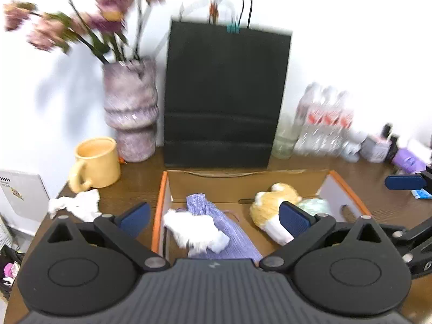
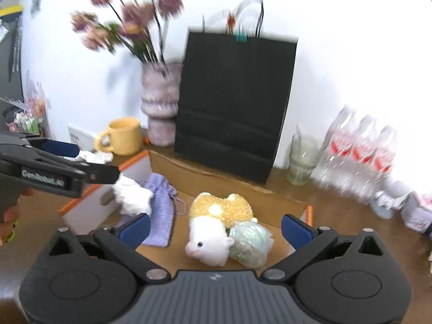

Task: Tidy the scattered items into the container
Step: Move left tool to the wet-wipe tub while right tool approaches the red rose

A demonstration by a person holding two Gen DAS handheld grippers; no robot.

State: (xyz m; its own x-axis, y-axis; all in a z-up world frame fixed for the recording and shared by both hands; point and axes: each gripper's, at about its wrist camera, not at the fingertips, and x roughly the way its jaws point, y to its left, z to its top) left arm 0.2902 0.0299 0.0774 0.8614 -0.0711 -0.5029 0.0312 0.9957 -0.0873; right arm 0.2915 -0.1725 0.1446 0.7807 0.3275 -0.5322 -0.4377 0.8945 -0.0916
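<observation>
An open cardboard box (image 1: 161, 205) with orange edges sits on the brown table; it also shows in the right wrist view (image 2: 89, 210). Inside lie a purple drawstring pouch (image 1: 216, 232), a crumpled white tissue (image 1: 197, 232), a yellow and white plush toy (image 1: 272, 210) and a pale green wrapped bundle (image 1: 316, 205). Another crumpled tissue (image 1: 75, 205) lies on the table left of the box. My left gripper (image 1: 214, 217) is open and empty above the box's near left part. My right gripper (image 2: 214, 228) is open and empty above the plush (image 2: 213, 226) and the bundle (image 2: 251, 243).
A yellow mug (image 1: 94, 162), a pink vase with flowers (image 1: 131, 110), a black paper bag (image 1: 224, 97), a glass (image 2: 301, 159) and several water bottles (image 2: 356, 159) stand behind the box. Small purple items (image 1: 405, 159) lie at the far right.
</observation>
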